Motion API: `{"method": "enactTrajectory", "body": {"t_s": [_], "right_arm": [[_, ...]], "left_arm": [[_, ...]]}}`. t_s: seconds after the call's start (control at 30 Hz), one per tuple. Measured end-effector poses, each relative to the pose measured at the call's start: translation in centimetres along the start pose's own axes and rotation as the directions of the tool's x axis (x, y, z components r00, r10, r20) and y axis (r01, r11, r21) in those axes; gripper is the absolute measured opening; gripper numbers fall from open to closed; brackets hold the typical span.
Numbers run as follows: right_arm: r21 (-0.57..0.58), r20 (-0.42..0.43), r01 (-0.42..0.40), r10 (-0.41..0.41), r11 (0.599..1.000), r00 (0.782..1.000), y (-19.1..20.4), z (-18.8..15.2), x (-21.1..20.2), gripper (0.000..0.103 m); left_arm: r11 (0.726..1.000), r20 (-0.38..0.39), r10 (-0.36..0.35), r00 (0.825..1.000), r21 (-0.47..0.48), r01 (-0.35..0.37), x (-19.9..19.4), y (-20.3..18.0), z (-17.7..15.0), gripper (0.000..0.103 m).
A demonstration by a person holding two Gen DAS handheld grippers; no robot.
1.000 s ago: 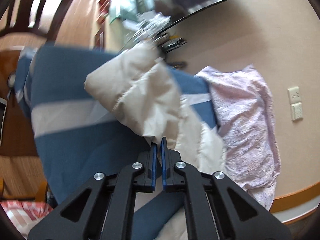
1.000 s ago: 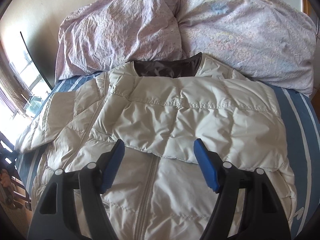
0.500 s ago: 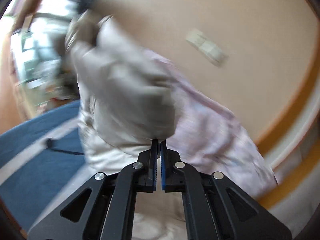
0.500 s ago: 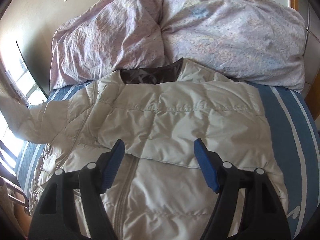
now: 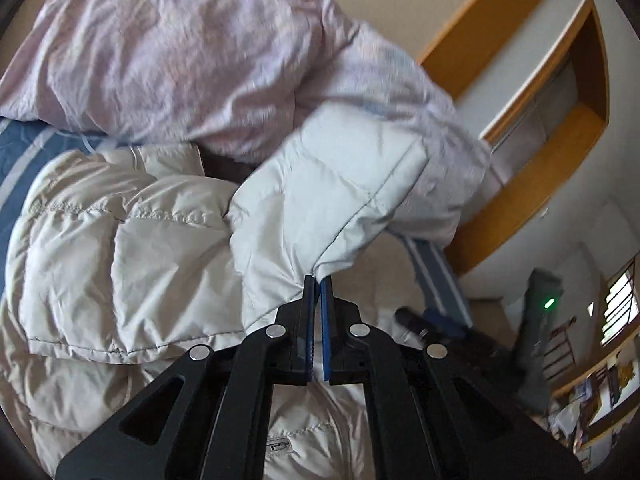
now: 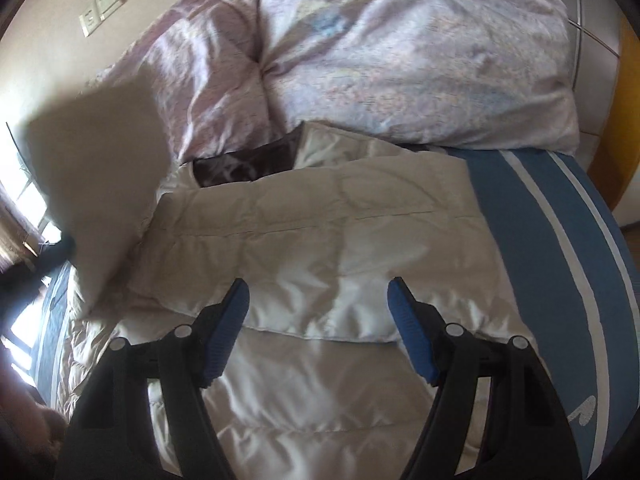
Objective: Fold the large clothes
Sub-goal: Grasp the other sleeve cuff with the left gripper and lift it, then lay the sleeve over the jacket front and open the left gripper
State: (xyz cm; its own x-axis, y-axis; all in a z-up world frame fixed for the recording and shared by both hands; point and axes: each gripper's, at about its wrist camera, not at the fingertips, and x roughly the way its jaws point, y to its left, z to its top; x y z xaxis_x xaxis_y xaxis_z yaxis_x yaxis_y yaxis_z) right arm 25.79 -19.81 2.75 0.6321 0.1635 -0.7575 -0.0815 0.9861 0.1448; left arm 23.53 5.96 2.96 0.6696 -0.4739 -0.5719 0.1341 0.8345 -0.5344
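Note:
A cream puffer jacket (image 6: 320,264) lies front up on the blue striped bed, its dark-lined collar (image 6: 240,166) toward the pillows. One sleeve lies folded across its chest. My left gripper (image 5: 318,280) is shut on the other sleeve (image 5: 332,200) and holds it lifted over the jacket body (image 5: 120,248). That raised sleeve shows in the right wrist view (image 6: 96,184) at the left. My right gripper (image 6: 318,292) is open and empty, low over the jacket's middle. It also shows in the left wrist view (image 5: 440,322).
Lilac crumpled pillows (image 6: 400,52) lie at the head of the bed, against the wall. The blue bedcover with white stripes (image 6: 560,240) is bare to the right of the jacket. A wooden frame (image 5: 532,128) stands beyond the bed's right side.
My left gripper has swung the sleeve from the bed's left side up and over the jacket. The right gripper has stayed open and drifted a little lower and closer to the jacket.

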Motion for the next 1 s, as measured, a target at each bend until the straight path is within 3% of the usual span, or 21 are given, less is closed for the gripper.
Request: {"method": "enactTrajectory", "body": {"t_s": [0.13, 0.2, 0.23, 0.27, 0.33, 0.4, 0.47, 0.53, 0.6, 0.7, 0.77, 0.83, 0.93, 1.0], "right_arm": [[0.040, -0.002, -0.018, 0.018, 0.999, 1.000, -1.0, 0.5, 0.1, 0.072], [0.074, -0.014, -0.066, 0.067, 0.995, 0.998, -1.4, 0.8, 0.3, 0.072], [0.093, -0.020, -0.095, 0.097, 0.991, 0.995, -1.6, 1.0, 0.4, 0.072], [0.112, -0.030, -0.132, 0.136, 0.985, 0.990, -1.7, 1.2, 0.6, 0.072], [0.140, -0.063, -0.210, 0.220, 0.968, 0.973, -1.4, 1.4, 1.3, 0.072], [0.161, -0.103, -0.273, 0.291, 0.948, 0.951, -0.8, 1.7, 2.5, 0.072], [0.174, -0.128, -0.286, 0.309, 0.942, 0.942, -0.1, 1.9, 3.6, 0.067], [0.180, -0.155, -0.262, 0.291, 0.948, 0.944, 0.5, 2.1, 5.2, 0.065], [0.198, -0.184, -0.256, 0.293, 0.946, 0.938, 1.0, 2.0, 6.6, 0.062], [0.201, -0.197, -0.260, 0.299, 0.945, 0.934, 1.6, 1.6, 7.4, 0.049], [0.170, -0.182, -0.263, 0.292, 0.950, 0.939, 2.2, 1.7, 7.0, 0.025], [0.149, -0.135, -0.268, 0.288, 0.952, 0.948, 2.6, 2.0, 5.9, 0.015], [0.108, -0.034, -0.244, 0.249, 0.964, 0.968, 2.8, 2.3, 3.6, 0.012], [0.108, -0.032, -0.200, 0.205, 0.974, 0.978, 2.5, 1.9, 3.5, 0.011]], "left_arm": [[1.000, -0.079, 0.008, 0.997, 0.030, -0.006, 2.0, -0.4, -1.7, 0.002], [0.999, -0.102, 0.003, 0.995, 0.032, 0.000, 1.5, -0.3, -1.8, 0.008], [0.999, -0.100, 0.000, 0.995, 0.032, 0.003, 0.9, 0.0, -1.8, 0.024], [1.000, -0.086, 0.010, 0.996, 0.029, -0.008, -0.1, 0.5, -1.7, 0.053], [0.998, -0.027, 0.058, 0.998, 0.022, -0.057, -2.2, 1.7, -0.8, 0.084], [0.989, 0.029, 0.143, 0.989, 0.021, -0.144, -4.3, 3.4, 0.2, 0.085], [0.971, 0.047, 0.237, 0.970, -0.003, -0.237, -5.6, 5.7, 1.1, 0.085], [0.940, 0.046, 0.342, 0.939, -0.039, -0.340, -6.3, 8.6, 1.9, 0.085], [0.917, 0.030, 0.397, 0.917, -0.056, -0.395, -6.2, 10.4, 2.5, 0.085], [0.877, 0.019, 0.480, 0.877, -0.049, -0.478, -5.1, 11.9, 3.2, 0.084], [0.847, 0.005, 0.531, 0.847, -0.037, -0.531, -4.3, 12.7, 3.7, 0.079], [0.825, -0.017, 0.565, 0.825, -0.027, -0.565, -3.2, 13.4, 4.1, 0.075], [0.802, -0.041, 0.596, 0.802, -0.018, -0.597, -2.2, 14.0, 4.1, 0.071], [0.786, -0.054, 0.616, 0.786, -0.013, -0.618, -1.7, 14.3, 3.9, 0.070]]}}
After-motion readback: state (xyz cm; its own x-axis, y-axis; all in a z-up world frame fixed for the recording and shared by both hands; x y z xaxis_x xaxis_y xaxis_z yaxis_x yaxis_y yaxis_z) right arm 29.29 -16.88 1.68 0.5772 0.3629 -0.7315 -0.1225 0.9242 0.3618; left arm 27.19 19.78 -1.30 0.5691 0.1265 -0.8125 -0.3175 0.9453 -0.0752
